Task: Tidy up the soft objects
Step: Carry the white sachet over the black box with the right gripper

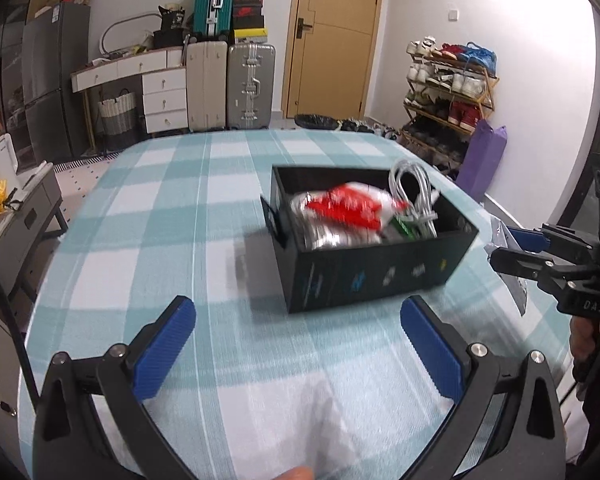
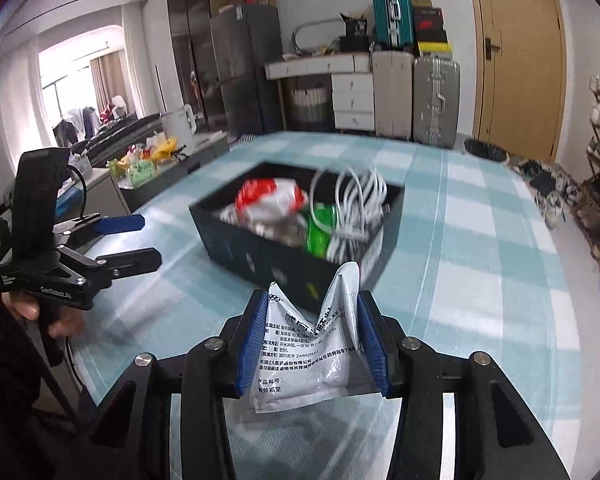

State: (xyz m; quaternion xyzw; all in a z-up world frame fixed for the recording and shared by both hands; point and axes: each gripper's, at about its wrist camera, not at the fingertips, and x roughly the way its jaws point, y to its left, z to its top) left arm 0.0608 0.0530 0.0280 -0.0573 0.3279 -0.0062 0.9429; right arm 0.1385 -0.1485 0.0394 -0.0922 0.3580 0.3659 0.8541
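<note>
Right wrist view shows a black box (image 2: pixel 300 236) standing on the table (image 2: pixel 480 264), which is covered with a blue and white checked cloth. Inside the box lie a red and white packet (image 2: pixel 270 196), a green packet (image 2: pixel 320 228) and a coil of white cable (image 2: pixel 354 208); these look blurred, and what sits under the red packet cannot be made out. In the left wrist view the green packet is mostly hidden behind the cable.

Just in front of the box, the right gripper (image 2: pixel 312 336) clamps a white sachet (image 2: pixel 308 344) printed with black text, its blue pads pressing both edges so the sachet buckles in the middle. The sachet's lower corner hangs clear of the cloth. Its front face is turned away from the camera.

The left gripper (image 1: pixel 298 344) stands wide open with nothing between its blue pads, above bare cloth and near the box. A fingertip (image 1: pixel 296 473) is cut off by the bottom edge of that view.
</note>
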